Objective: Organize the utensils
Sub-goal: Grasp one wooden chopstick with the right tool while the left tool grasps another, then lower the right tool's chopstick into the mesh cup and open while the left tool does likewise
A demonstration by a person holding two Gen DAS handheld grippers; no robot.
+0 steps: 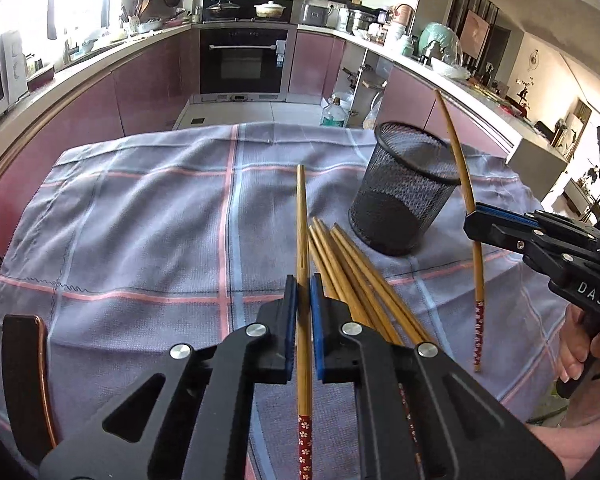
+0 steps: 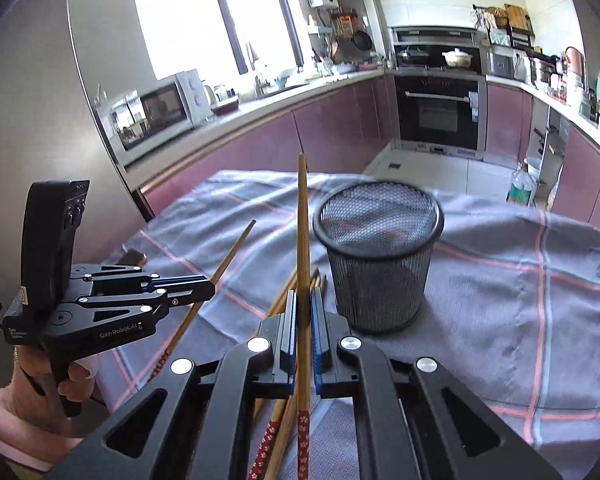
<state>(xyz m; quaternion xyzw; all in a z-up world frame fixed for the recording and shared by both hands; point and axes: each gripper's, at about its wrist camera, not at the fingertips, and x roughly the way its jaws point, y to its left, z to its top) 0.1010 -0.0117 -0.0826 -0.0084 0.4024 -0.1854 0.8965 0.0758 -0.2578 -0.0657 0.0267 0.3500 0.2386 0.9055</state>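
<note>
Both claws grip one chopstick each, lifted above the cloth.

Left claw (image 1: 304,300) pinches a chopstick (image 1: 302,240) between its blue pads; right claw (image 2: 303,320) is clamped on another chopstick (image 2: 302,240) the same way. Below them about six more chopsticks (image 1: 352,272) lie bundled on the checked cloth (image 1: 140,220), tips just beside one black mesh cup (image 1: 404,192) standing upright.

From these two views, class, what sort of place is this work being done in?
Most likely a home kitchen: a built-in oven set among pink cabinets, a microwave on the counter, pots and pans by the window. The work surface is a table under a checked cloth.
</note>
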